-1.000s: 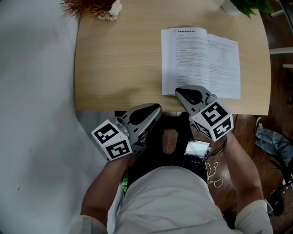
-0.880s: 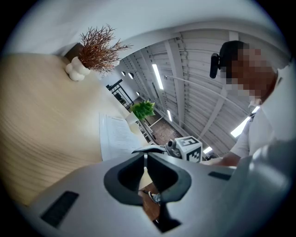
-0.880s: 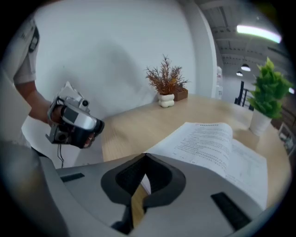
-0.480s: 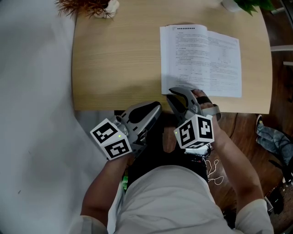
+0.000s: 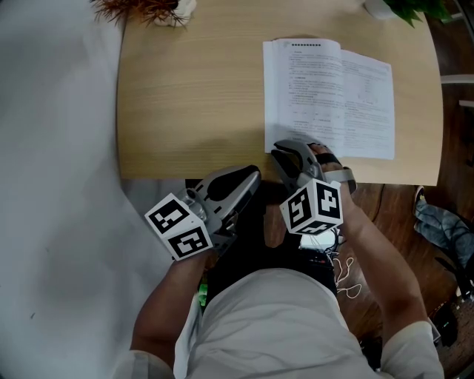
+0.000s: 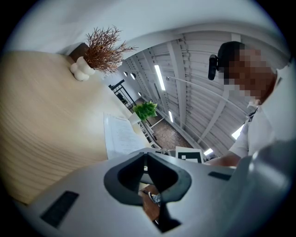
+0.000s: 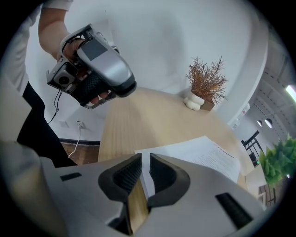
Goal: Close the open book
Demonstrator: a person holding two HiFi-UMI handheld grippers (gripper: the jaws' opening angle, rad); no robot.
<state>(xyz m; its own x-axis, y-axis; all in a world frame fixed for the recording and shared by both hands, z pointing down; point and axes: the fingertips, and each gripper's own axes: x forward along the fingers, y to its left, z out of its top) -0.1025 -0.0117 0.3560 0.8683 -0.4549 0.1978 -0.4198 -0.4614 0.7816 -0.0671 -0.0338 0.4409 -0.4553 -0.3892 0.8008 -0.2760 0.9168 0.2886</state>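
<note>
Along the desk's (image 5: 185, 111) near edge the right gripper (image 5: 296, 150) has rolled onto the book's (image 5: 326, 96) corner, jaws parted, just narrowed round it, poised to lift; left gripper (image 5: 254, 173) clenched, empty.

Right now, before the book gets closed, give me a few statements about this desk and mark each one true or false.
1. The white-paged printed book lies open on the light wooden table. True.
2. The left gripper grips a page of the book. False: its fingers are shut on nothing, at the table's near edge, apart from the book.
3. The right gripper is at the book's near left corner. True; its fingers, which have just been closing a little, stand apart with the page edge between them.
4. The dried reddish-brown plant in a white vase stands on the book. False: it stands at the table's far left corner, apart from the book.
</note>
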